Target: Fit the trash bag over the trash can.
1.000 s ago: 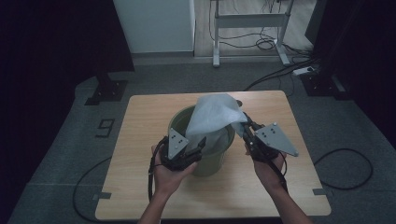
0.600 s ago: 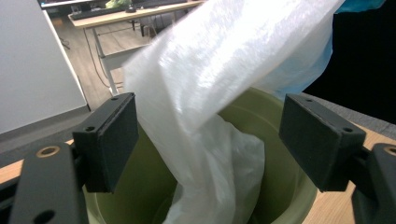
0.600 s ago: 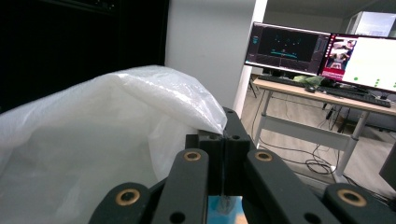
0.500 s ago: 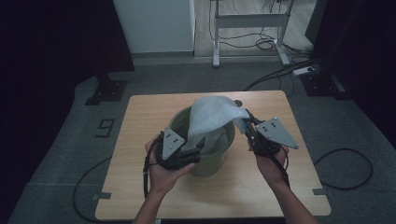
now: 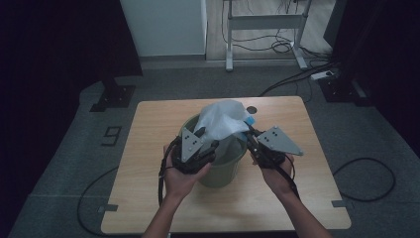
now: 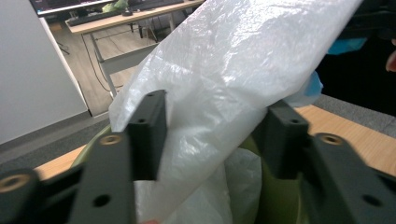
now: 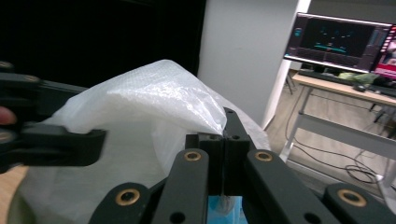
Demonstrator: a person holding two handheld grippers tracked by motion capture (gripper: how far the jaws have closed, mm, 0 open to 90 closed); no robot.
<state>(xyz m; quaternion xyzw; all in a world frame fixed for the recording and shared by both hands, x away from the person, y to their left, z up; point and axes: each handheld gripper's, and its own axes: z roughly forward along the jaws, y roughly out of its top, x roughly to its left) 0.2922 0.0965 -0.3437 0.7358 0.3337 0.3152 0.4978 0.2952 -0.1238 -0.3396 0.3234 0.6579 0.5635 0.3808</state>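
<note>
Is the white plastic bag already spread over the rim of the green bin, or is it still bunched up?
Still bunched: the bag rises crumpled above the bin, not over its rim.

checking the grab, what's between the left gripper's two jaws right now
In the left gripper view, the white plastic bag runs through the gap between the open left gripper jaws, above the green bin; neither jaw clearly pinches it yet.

Lab or office: monitor (image 7: 344,41), desk (image 7: 345,86), floor cables (image 5: 292,47).
</note>
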